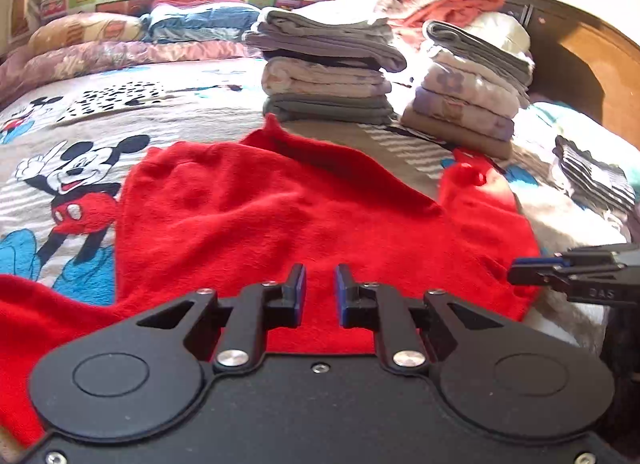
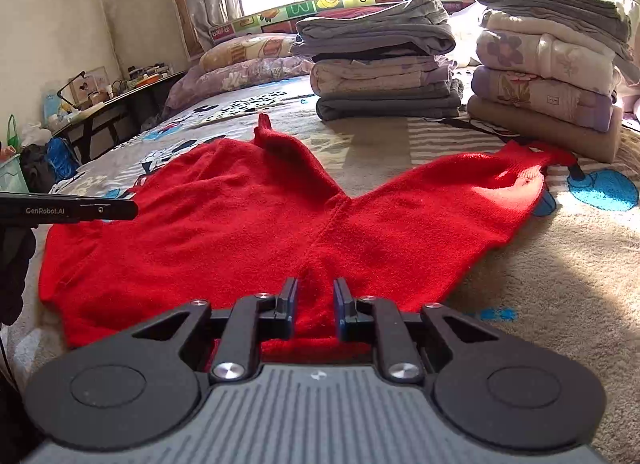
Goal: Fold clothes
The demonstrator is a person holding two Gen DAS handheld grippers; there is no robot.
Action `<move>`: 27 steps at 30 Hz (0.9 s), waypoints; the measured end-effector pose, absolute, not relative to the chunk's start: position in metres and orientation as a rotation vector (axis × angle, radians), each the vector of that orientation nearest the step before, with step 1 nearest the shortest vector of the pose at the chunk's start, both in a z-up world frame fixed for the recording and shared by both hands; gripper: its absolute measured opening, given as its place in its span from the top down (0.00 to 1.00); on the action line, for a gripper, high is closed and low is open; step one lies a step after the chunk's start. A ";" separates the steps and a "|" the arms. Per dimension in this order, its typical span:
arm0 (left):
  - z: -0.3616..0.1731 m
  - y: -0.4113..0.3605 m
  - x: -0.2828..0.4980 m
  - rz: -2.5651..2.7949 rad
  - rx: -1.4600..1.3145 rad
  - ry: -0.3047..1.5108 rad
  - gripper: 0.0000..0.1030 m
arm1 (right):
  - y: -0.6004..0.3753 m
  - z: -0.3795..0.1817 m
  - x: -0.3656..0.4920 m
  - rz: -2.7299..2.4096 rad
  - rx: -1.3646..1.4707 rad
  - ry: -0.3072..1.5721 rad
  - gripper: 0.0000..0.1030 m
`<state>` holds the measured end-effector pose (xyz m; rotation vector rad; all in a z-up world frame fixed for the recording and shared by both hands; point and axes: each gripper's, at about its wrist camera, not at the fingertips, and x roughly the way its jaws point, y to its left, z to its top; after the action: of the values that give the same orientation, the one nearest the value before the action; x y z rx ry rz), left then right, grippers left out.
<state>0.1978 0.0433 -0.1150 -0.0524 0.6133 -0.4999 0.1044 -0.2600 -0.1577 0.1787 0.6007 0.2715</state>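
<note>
1. Left gripper (image 1: pixel 320 296): jaws parted by a narrow gap, nothing between the blue pads, poised just above the near edge of the red fleece trousers (image 1: pixel 280 216).
2. Right gripper (image 2: pixel 315 308): jaws likewise slightly apart, holding nothing, set over the waistband end of the trousers, right at the centre seam.
3. Red trousers: spread flat on the cartoon-print bedspread (image 2: pixel 540 264), directly ahead of both grippers, legs splayed away in a V, one cuff pointing ahead-left, the other ahead-right.
4. Seen from the left wrist: right gripper's black fingers entering from the right, at the trousers' edge.
5. Seen from the right wrist: left gripper's side entering from the left, over the trousers' far-left part.
6. Beyond the trouser legs: two stacks of folded clothes, a grey-topped stack (image 2: pixel 380 60) straight ahead, a floral stack (image 2: pixel 548 76) ahead-right, close beside each other.
7. Further back: pillows (image 2: pixel 248 60) ahead-left along the bed's far edge.
</note>
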 end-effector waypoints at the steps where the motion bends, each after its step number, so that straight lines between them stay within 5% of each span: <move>1: -0.113 0.054 0.208 -0.474 -0.097 0.617 0.81 | -0.258 -0.154 0.109 0.276 0.187 0.601 0.79; 5: -0.112 0.095 0.240 -0.384 -0.243 0.636 0.56 | -0.244 -0.139 0.144 0.316 0.170 0.600 0.76; 10: -0.114 0.129 0.278 -0.309 -0.327 0.635 0.56 | -0.218 -0.120 0.206 0.371 0.082 0.605 0.65; 27: -0.111 0.128 0.382 -0.278 -0.309 0.787 0.56 | -0.159 -0.128 0.329 0.456 -0.219 0.657 0.57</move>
<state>0.3822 0.1280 -0.1114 -0.3088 0.7867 -0.2781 0.3288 -0.1591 -0.1284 -0.2195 0.6567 0.4556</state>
